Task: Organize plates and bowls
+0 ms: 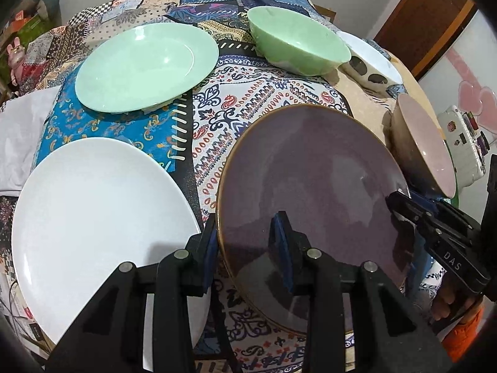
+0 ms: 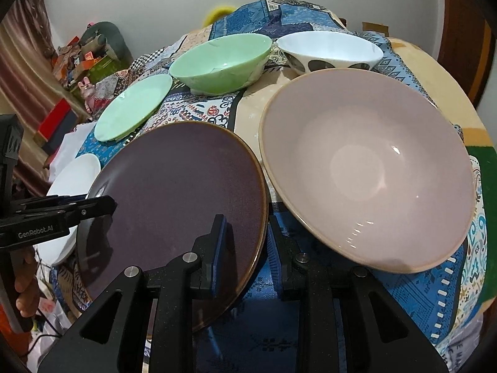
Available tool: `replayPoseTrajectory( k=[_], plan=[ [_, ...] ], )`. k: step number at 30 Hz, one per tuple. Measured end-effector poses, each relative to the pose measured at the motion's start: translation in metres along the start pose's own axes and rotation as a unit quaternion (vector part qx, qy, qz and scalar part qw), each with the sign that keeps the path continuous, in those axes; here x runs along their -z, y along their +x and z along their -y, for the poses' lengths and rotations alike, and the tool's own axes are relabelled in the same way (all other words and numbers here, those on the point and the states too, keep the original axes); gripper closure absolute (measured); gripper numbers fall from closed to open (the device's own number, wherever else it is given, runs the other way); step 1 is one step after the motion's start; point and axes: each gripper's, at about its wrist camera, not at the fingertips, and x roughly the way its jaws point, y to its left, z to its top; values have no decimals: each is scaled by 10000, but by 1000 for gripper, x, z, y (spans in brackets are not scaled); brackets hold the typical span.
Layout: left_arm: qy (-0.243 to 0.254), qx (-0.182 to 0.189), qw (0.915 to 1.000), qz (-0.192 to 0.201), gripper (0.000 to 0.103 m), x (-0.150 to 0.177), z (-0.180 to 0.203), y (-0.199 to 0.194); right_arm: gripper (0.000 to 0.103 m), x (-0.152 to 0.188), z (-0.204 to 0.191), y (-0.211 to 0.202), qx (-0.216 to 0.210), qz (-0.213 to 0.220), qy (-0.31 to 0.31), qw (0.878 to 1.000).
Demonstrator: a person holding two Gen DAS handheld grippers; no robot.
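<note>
A purple plate (image 1: 310,180) (image 2: 180,192) lies on the patterned tablecloth. My left gripper (image 1: 247,242) straddles its left rim, jaws open, one finger over the plate, one outside. My right gripper (image 2: 245,242) straddles its right rim the same way, jaws open. A white plate (image 1: 99,217) (image 2: 71,183) lies left of it, a green plate (image 1: 146,65) (image 2: 133,105) behind. A pink bowl (image 2: 366,168) (image 1: 425,149) sits right of the purple plate. A green bowl (image 1: 298,40) (image 2: 220,59) and a white spotted bowl (image 1: 369,59) (image 2: 329,52) stand at the back.
The table (image 2: 419,71) is round with a patchwork cloth. A white cloth (image 1: 21,130) lies at the left edge. Boxes and a toy rabbit (image 2: 87,93) stand beyond the table on the left. A white box (image 1: 462,143) sits off the right edge.
</note>
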Motion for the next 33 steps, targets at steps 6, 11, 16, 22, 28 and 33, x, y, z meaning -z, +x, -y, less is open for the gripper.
replayPoseTrajectory(
  k=[6, 11, 16, 22, 28, 33],
  plan=[
    [117, -191, 9993, 316, 68, 2, 5, -17, 77, -1, -1, -7, -32, 32, 38, 10000],
    [151, -326, 9976, 599, 60, 4, 7, -38, 77, -1, -3, -17, -31, 111, -5, 9999],
    [42, -427, 9952, 882, 51, 9, -1, -60, 76, -4, -14, -27, -126, 221, -142, 9996],
    [-105, -666, 9898, 1252, 37, 15, -18, -92, 68, -17, -37, -38, -203, 465, -435, 9978],
    [-256, -1022, 9836, 1461, 25, 23, -47, -123, 62, -32, -63, -38, -328, 632, -729, 9948],
    [-448, -1312, 9786, 1518, 22, 33, -76, -135, 57, -42, -86, -30, -477, 648, -971, 9920]
  ],
)
